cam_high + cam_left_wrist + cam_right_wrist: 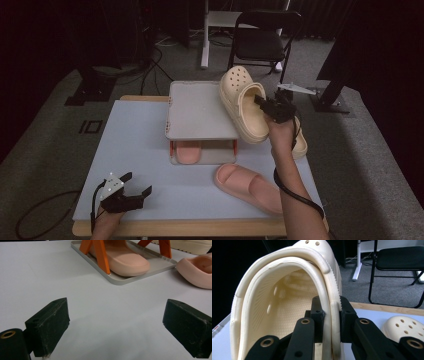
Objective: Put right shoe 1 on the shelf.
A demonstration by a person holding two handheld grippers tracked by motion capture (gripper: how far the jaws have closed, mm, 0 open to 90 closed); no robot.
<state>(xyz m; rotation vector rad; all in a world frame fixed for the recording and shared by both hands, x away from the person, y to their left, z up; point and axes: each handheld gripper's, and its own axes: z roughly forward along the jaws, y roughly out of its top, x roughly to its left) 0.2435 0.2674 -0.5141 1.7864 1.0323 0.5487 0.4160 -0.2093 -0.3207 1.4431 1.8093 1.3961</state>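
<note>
Above the rack's (200,112) right edge, my right gripper (267,106) pinches the cream clog's (242,102) side wall, lifting it toward the top shelf; my left gripper (134,189) rests wide open, empty, near the rack's front.

Your lifted cream clog (243,105) covers most of the second cream clog (300,145) behind your right hand. The rack's top shelf (199,111) hides the heel of the pink slide (188,151) beneath.
</note>
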